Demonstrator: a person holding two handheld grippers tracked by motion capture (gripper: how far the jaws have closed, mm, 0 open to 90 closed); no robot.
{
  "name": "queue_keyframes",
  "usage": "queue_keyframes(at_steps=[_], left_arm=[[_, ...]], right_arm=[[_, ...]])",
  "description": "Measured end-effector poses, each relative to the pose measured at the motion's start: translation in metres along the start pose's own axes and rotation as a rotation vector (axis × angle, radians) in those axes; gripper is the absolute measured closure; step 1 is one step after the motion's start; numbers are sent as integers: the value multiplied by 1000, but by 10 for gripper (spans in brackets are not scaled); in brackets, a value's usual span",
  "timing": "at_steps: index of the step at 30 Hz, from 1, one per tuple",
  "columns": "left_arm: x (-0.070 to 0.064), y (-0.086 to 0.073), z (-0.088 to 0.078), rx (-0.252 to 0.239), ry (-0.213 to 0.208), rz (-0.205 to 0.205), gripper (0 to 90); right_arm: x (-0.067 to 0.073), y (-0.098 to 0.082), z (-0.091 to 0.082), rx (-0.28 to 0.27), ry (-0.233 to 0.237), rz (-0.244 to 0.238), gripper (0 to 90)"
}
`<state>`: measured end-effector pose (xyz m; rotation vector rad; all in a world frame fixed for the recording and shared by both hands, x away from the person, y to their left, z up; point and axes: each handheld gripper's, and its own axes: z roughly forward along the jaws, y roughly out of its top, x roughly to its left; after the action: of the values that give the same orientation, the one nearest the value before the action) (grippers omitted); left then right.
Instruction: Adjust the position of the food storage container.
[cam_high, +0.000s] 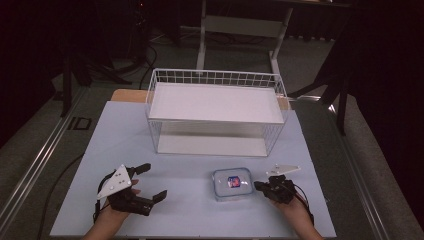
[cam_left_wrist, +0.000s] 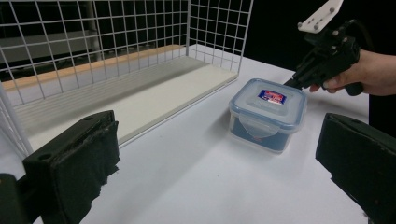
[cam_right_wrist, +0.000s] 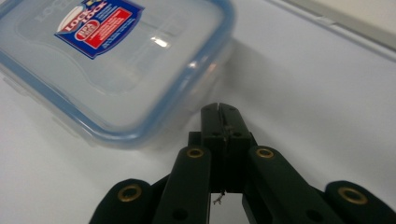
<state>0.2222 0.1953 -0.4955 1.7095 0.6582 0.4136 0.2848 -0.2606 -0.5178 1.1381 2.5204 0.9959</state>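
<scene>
A clear plastic box with a blue-rimmed lid and a red and blue label (cam_high: 231, 183) (cam_left_wrist: 268, 112) (cam_right_wrist: 116, 60) sits on the white table, near its front edge. My right gripper (cam_high: 258, 186) (cam_right_wrist: 219, 111) is shut with nothing between its jaws. Its tip lies just off the box's right side, close to the lid's rim; I cannot tell whether it touches. From the left gripper view, the right gripper (cam_left_wrist: 293, 83) reaches the box's far corner. My left gripper (cam_high: 151, 182) (cam_left_wrist: 215, 140) stands open to the left of the box, pointing toward it, holding nothing.
A white wire basket (cam_high: 216, 80) (cam_left_wrist: 93, 42) with a flat white board on it and another under it stands behind the box, mid-table. A white frame's legs (cam_high: 202, 45) and cables lie on the floor beyond.
</scene>
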Motion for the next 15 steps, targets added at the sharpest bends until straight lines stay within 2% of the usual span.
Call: queue_keyframes(at_steps=[4, 6, 9, 15], left_arm=[[1, 0, 1, 0, -1, -6, 4], [0, 0, 1, 3, -3, -5, 4], [0, 0, 1, 5, -3, -2, 4], [0, 0, 1, 4, -3, -5, 4]], right_arm=[[-4, -2, -10, -26, -12, 30, 900], [-3, -2, -11, -30, -2, 40, 900], [1, 0, -9, -21, 38, 55, 900], [7, 7, -4, -26, 44, 53, 900]])
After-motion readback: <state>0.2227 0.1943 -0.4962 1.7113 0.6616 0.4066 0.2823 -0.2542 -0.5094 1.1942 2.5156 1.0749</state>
